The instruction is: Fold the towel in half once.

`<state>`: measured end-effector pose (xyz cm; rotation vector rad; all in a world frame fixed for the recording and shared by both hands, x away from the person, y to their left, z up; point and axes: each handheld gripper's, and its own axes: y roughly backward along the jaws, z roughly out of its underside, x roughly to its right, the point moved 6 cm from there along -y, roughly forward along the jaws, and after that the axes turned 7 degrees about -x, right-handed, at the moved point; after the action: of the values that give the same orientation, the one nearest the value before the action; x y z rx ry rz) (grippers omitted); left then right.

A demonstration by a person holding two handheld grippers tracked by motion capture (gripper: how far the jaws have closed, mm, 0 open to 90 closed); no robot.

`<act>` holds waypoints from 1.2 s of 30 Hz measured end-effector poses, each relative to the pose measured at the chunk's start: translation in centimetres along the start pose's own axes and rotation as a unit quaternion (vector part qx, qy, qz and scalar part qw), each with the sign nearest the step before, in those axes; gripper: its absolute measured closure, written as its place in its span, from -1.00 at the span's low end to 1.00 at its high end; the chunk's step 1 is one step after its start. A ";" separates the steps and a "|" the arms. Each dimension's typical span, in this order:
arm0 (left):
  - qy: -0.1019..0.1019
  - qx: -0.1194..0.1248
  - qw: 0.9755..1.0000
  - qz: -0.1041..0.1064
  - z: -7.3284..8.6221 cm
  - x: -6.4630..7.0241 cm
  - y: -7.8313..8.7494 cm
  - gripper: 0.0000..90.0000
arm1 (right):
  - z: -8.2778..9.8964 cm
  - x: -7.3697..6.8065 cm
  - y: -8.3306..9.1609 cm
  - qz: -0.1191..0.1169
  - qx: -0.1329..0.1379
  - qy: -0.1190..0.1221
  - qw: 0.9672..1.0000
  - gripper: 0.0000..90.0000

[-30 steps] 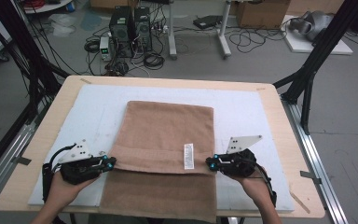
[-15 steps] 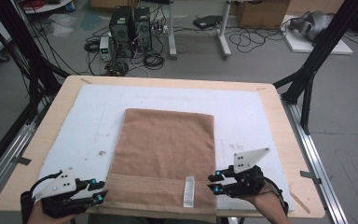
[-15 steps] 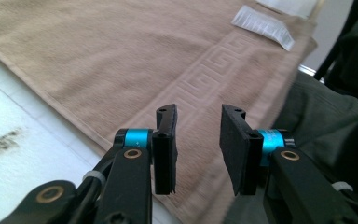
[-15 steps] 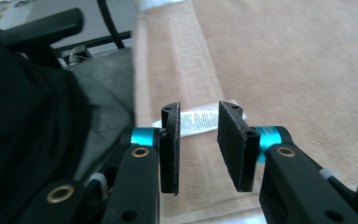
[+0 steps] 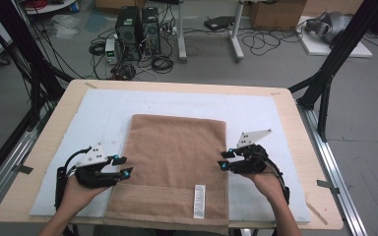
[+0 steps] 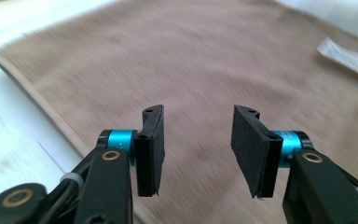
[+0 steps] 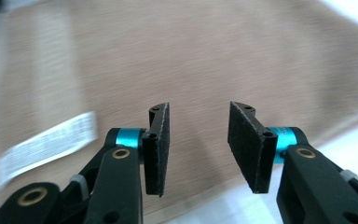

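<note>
Two grippers flank a brown towel [image 5: 174,167] lying flat on the white mat [image 5: 103,113], its long axis running from the person toward the table's far edge. A white care label [image 5: 199,201] sits near the towel's near right corner; its print is too small to read. The left gripper [image 5: 122,165] and right gripper [image 5: 226,160] both have jaws spread wide, holding nothing. The gripper views show the towel's weave and hem blurred.
</note>
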<state>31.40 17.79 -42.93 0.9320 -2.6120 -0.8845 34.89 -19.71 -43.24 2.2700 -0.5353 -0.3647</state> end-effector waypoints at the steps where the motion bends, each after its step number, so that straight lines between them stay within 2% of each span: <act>1: 0.006 -0.001 1.000 -0.004 -0.5 -0.6 -0.3 0.18 | -0.3 0.8 -0.1 0.011 0.000 -0.007 1.000 0.24; 3: 0.009 0.003 1.000 -0.025 -1.3 -1.7 -0.8 0.18 | -0.8 2.1 -0.3 0.027 0.004 -0.017 0.999 0.21; 5: 0.019 0.006 0.999 -0.025 -2.2 -2.8 -1.4 0.18 | -1.4 3.2 -0.4 0.041 0.007 -0.024 0.999 0.17; 6: 0.016 0.004 0.999 -0.036 -2.6 -3.3 -1.7 0.19 | -1.8 3.6 -0.5 0.046 0.006 -0.025 0.999 0.16; 7: 0.021 0.007 0.999 -0.040 -2.9 -3.8 -2.0 0.19 | -2.1 4.1 -0.5 0.054 0.006 -0.026 0.998 0.14; 8: 0.027 0.007 0.999 -0.038 -3.2 -4.3 -2.3 0.19 | -2.4 4.6 -0.6 0.058 0.008 -0.028 0.998 0.12; 11: 0.047 0.015 0.997 -0.052 -4.0 -6.1 -3.4 0.20 | -3.3 6.0 -1.0 0.072 0.004 -0.036 0.997 0.07; 13: 0.056 0.000 0.997 -0.062 -4.1 -7.4 -4.3 0.21 | -3.7 7.0 -1.3 0.079 0.003 -0.043 0.996 0.04; 15: 0.073 -0.004 0.995 -0.066 -4.1 -8.7 -5.0 0.21 | -3.9 7.9 -1.6 0.087 0.006 -0.047 0.995 0.05; 17: 0.090 0.010 0.994 -0.069 -4.2 -9.7 -5.7 0.21 | -3.7 8.7 -2.0 0.089 0.010 -0.057 0.994 0.06; 19: 0.103 -0.004 0.992 -0.065 -4.0 -10.7 -6.7 0.21 | -3.2 9.6 -2.8 0.093 0.000 -0.070 0.993 0.06; 21: 0.105 -0.019 0.992 -0.069 -3.9 -11.4 -7.6 0.21 | -2.9 10.3 -3.5 0.095 -0.007 -0.079 0.992 0.06; 23: 0.110 -0.016 0.991 -0.075 -4.1 -12.1 -8.4 0.19 | -2.9 11.0 -4.0 0.094 -0.017 -0.089 0.991 0.03; 25: 0.118 -0.029 0.989 -0.086 -4.0 -13.0 -9.3 0.10 | -3.1 11.5 -4.5 0.096 -0.019 -0.088 0.991 -0.01; 26: 0.125 -0.038 0.987 -0.090 -3.8 -13.4 -9.7 0.04 | -3.1 11.9 -4.7 0.102 -0.026 -0.093 0.990 -0.06; 29: 0.143 -0.051 0.985 -0.084 -3.5 -13.9 -10.9 -0.09 | -2.8 13.0 -5.3 0.099 -0.025 -0.122 0.987 -0.13; 31: 0.144 -0.076 0.983 -0.084 -3.0 -14.1 -11.9 -0.07 | -2.5 13.3 -5.9 0.092 -0.033 -0.125 0.987 -0.12; 32: 0.143 -0.085 0.983 -0.082 -2.8 -14.1 -12.3 0.00 | -2.4 13.4 -6.3 0.089 -0.040 -0.128 0.987 -0.05; 33: 0.141 -0.077 0.983 -0.084 -2.9 -14.2 -12.2 0.11 | -2.3 13.4 -6.7 0.075 -0.046 -0.131 0.987 0.18; 34: 0.149 -0.063 0.985 -0.063 -3.0 -14.1 -12.2 0.43 | -2.3 13.3 -7.0 0.072 -0.050 -0.121 0.989 0.36; 35: 0.150 -0.065 0.984 -0.074 -3.1 -14.2 -12.3 0.73 | -2.6 13.2 -7.0 0.059 -0.049 -0.111 0.991 0.72; 36: 0.139 -0.066 0.985 -0.080 -3.2 -14.1 -12.3 0.81 | -2.9 13.1 -7.1 0.051 -0.045 -0.106 0.992 0.84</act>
<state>49.71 17.70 -48.08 1.1511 -2.2412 -0.8808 49.38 -19.85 -47.76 2.1195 -0.7266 -0.5719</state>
